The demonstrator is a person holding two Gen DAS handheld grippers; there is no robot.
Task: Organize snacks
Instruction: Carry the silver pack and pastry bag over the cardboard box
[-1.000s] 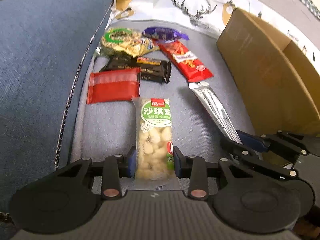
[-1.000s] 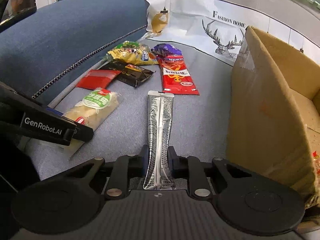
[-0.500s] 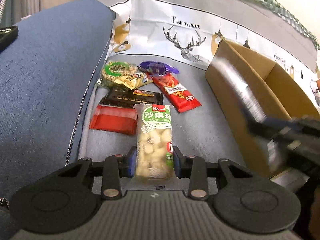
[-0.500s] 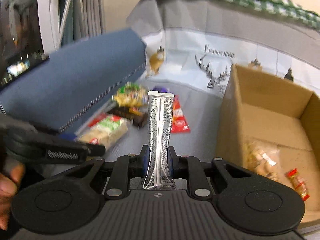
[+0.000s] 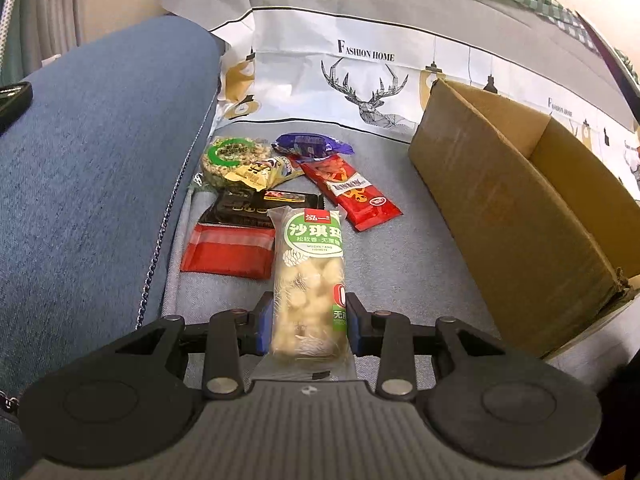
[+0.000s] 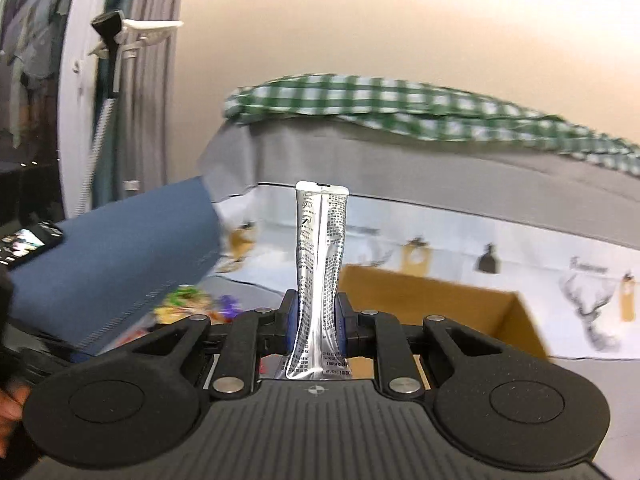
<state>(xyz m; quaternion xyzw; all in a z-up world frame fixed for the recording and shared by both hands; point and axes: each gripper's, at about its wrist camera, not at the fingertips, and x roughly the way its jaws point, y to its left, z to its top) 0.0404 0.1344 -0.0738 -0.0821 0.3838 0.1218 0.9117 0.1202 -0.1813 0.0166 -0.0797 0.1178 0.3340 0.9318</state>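
Note:
My left gripper is shut on a clear pack of pale puffed snack with a green label, held above the grey sofa seat. Beyond it lie a red packet, a black bar, a round green-labelled rice cake, a purple wrapper and a long red pack. My right gripper is shut on a silver stick sachet, raised high and pointing over the open cardboard box. The box also shows in the left wrist view, at the right.
A blue sofa arm rises on the left with a dark phone on it. A deer-print cover drapes the backrest, with a green checked cloth on top. The sofa seat lies between snacks and box.
Both grippers have lifted with their packs. The right one rose far and tilted up, from seat level to above the box. The left one rose a little and pulled back.

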